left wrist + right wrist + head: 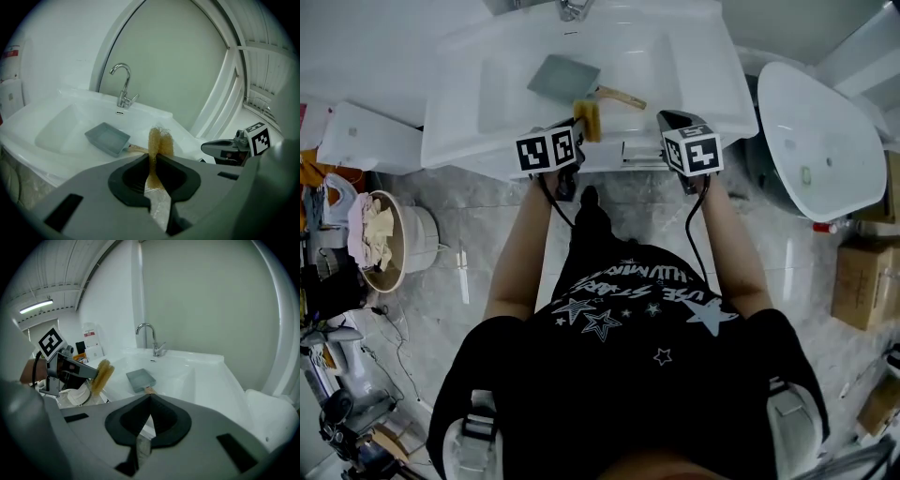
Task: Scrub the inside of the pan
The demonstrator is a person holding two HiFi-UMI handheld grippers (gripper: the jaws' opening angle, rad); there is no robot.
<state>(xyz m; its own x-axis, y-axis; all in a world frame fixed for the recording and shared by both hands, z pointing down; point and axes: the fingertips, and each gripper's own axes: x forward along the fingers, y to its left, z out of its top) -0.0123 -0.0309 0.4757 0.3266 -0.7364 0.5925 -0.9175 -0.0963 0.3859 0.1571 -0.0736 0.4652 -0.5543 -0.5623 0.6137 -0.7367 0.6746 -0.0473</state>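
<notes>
Grey rectangular metal pan (562, 80) lies in the white sink (694, 66), upper centre: probably rigid, light, slick, best steadied by its wooden handle (622, 97). Left gripper (153, 157) pinches a yellow mesh scourer (161, 142); right gripper (150, 400) is closed, empty.

I wear a black short-sleeved T-shirt (628, 323) printed across the chest with white stars of several sizes and a line of white lettering. Pale grey straps (473, 433) with black buckles sit on both shoulders. My left gripper (578, 127) and right gripper (665, 117) have grey bodies and black jaw pads; each carries a white cube (548, 150) of black square markers, and a thin black cable (697, 234) trails from each
</notes>
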